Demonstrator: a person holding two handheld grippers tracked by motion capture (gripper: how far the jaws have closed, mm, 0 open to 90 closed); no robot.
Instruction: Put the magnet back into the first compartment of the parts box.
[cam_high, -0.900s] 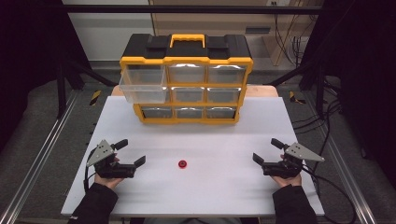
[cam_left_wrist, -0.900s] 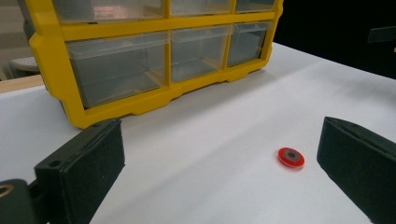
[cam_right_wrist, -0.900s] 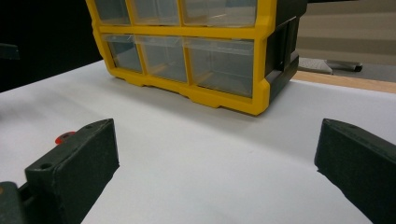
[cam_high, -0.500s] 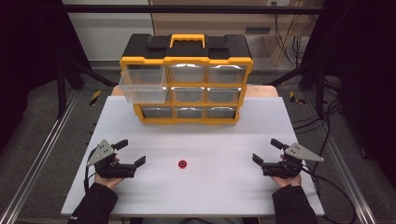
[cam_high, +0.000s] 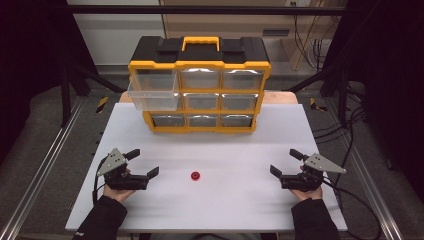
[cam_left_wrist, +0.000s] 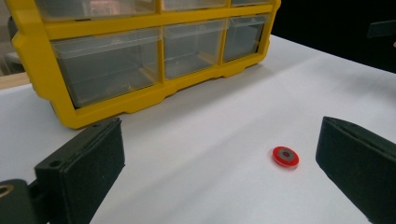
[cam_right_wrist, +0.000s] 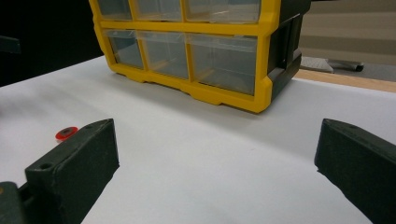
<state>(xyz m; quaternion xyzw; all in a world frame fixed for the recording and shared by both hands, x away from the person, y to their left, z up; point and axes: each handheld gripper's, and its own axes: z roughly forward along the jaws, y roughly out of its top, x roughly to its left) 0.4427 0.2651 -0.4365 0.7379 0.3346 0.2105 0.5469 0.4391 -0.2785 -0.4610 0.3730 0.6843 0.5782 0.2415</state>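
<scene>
no readable text, labels or numbers

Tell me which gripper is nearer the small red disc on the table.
Left. The left gripper sits just to the left of the red disc, jaws open toward it. The right gripper is noticeably farther off on the disc's other side.

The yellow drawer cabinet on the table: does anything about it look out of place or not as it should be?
Yes. On the yellow drawer cabinet, the top-left drawer is pulled far out toward the person, while the other eight sit flush. It looks empty. A small red disc lies alone on the white table.
</scene>
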